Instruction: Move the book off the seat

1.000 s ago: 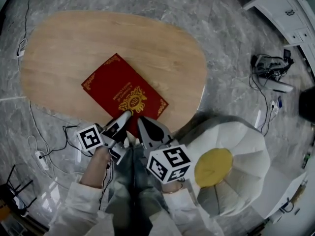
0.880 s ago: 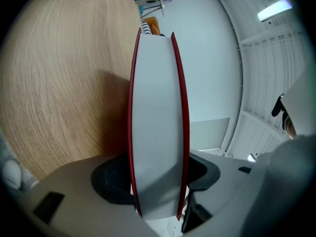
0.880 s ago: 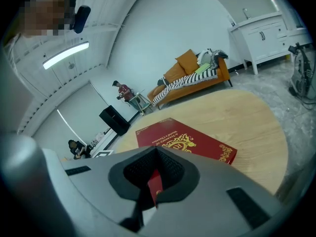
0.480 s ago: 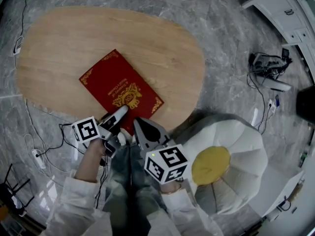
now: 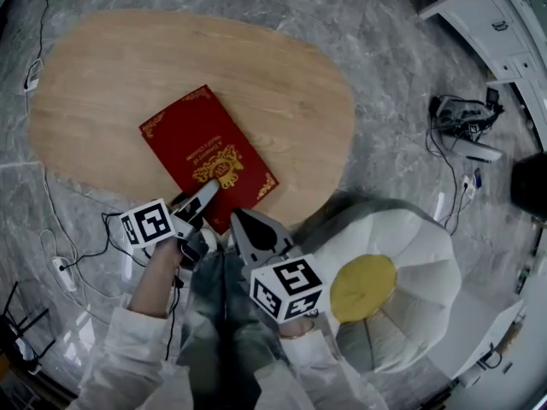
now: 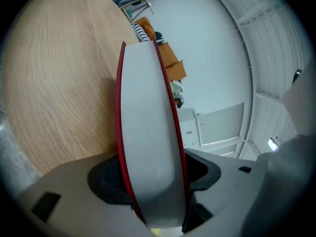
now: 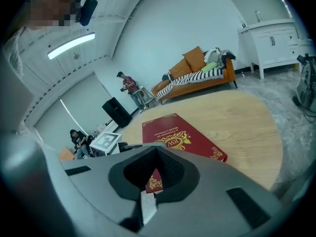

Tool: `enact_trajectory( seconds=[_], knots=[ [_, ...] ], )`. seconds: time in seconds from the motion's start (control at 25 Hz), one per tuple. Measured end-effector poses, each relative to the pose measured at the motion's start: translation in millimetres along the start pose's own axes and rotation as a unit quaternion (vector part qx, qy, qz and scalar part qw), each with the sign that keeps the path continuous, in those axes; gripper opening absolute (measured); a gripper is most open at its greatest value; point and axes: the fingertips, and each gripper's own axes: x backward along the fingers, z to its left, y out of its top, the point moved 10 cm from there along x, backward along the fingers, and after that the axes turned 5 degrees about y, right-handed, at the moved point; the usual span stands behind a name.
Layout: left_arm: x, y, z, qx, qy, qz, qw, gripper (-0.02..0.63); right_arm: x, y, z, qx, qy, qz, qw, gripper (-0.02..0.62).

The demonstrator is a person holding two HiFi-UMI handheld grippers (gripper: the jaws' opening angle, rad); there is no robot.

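Book (image 5: 203, 152) shifted slightly on table (image 5: 282, 75), left tongs (image 5: 205, 196) clamping its near edge, right tongs (image 5: 238, 221) closed, empty.

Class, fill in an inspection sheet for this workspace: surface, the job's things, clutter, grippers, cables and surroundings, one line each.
Surface: oval wooden table, holding only the book.
Job's things: red book lies flat on the table; white seat with yellow cushion beside it, no book on it.
Clutter: nothing seen.
Grippers: left gripper clamps the book's near edge; right gripper shut, empty, beside it.
Cables: white cable on the floor at left; cable tangle at right.
Surroundings: grey marble floor, white cabinet.
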Motion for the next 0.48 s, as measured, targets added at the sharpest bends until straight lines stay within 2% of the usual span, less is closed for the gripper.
enact_trajectory(
  seconds=[0.08,0.2,0.48],
  knots=[
    [-1.6,-3.1,-3.3,0.012,-0.007,-0.009,0.9999,0.281,-0.8,-1.2,3.0,0.002,0.003,-0.001,1.0,0.011],
    [-3.3,-4.6,-4.2,0.008,0.008,-0.008,0.9999,0.296,-1.8,-0.5,6.2,0.003,0.004,0.001,1.0,0.011],
    [0.5,-4.7,-1.3,-0.045,0.058,-0.02,0.9971,0.35,-2.0,-7.0,9.5,-0.002,0.005,0.0,1.0,0.012]
  ],
)
